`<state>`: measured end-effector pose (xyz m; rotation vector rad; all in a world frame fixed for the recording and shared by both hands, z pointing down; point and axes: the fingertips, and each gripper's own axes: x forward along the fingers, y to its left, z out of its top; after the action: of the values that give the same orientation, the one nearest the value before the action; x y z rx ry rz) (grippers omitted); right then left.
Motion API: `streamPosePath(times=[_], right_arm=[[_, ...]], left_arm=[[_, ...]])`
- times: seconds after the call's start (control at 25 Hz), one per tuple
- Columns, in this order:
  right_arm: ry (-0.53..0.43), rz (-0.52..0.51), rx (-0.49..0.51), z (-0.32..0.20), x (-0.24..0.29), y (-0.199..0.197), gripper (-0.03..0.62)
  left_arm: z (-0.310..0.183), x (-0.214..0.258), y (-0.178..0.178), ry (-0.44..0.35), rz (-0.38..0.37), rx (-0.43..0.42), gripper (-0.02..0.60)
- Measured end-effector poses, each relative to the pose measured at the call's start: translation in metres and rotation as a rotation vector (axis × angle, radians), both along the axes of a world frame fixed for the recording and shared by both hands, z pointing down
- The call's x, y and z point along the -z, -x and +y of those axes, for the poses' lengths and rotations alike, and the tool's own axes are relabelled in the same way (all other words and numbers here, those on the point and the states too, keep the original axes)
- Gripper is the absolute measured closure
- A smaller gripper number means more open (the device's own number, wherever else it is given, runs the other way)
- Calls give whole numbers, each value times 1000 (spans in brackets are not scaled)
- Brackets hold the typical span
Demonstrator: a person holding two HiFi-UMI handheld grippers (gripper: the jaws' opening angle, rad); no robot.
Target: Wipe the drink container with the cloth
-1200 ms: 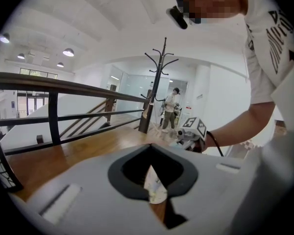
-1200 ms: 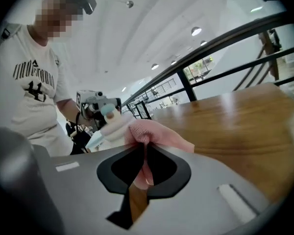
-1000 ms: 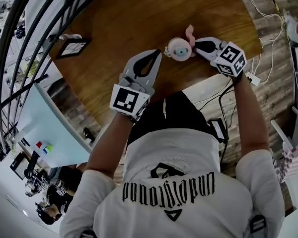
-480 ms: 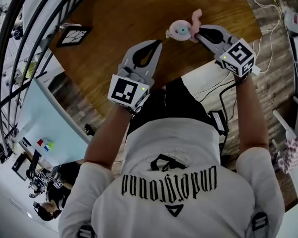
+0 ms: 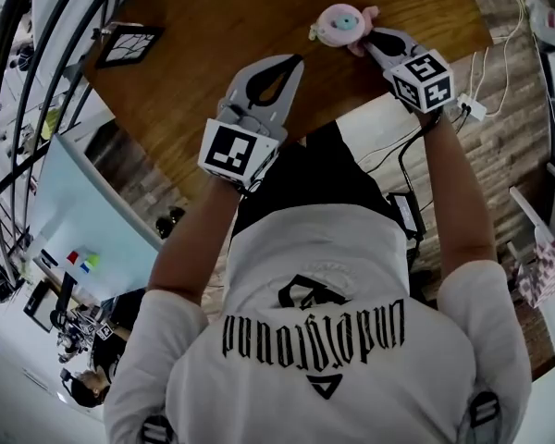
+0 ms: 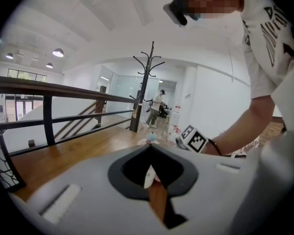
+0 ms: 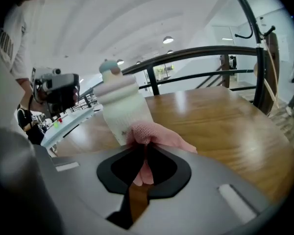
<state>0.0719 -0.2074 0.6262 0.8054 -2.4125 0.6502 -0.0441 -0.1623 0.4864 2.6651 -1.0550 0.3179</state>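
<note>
My right gripper (image 7: 146, 148) pinched the limp pink cloth (image 7: 159, 135) against the drink container (image 7: 120, 104), which looked light and tippy, probably best steadied mid-body by my closed, empty left gripper (image 6: 150, 148).

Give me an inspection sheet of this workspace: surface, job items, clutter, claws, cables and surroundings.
Surface: round wooden table, bare wood, no spills seen.
Job's things: drink container upright, cap on, just ahead of the right claw; pink cloth bunched against its lower side.
Clutter: dark frame near the table's left edge.
Grippers: left claw shut, nothing in it, apart from the container; right claw shut on the cloth.
Cables: white cables loose on the floor right of the table; nothing seen on the table.
Surroundings: black railing at left; coat stand beyond it.
</note>
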Motion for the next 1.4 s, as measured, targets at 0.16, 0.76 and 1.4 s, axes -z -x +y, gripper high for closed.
streamPosePath(times=[0.16, 0.76, 1.4], right_arm=[[16, 75, -33, 3, -26, 2, 566], [-213, -50, -127, 37, 108, 15, 566], [-460, -156, -144, 134, 299, 74, 566]], left_arm=[[6, 8, -1, 45, 13, 11, 532], [60, 55, 30, -53, 36, -17, 532], [133, 169, 80, -157, 122, -76, 532]])
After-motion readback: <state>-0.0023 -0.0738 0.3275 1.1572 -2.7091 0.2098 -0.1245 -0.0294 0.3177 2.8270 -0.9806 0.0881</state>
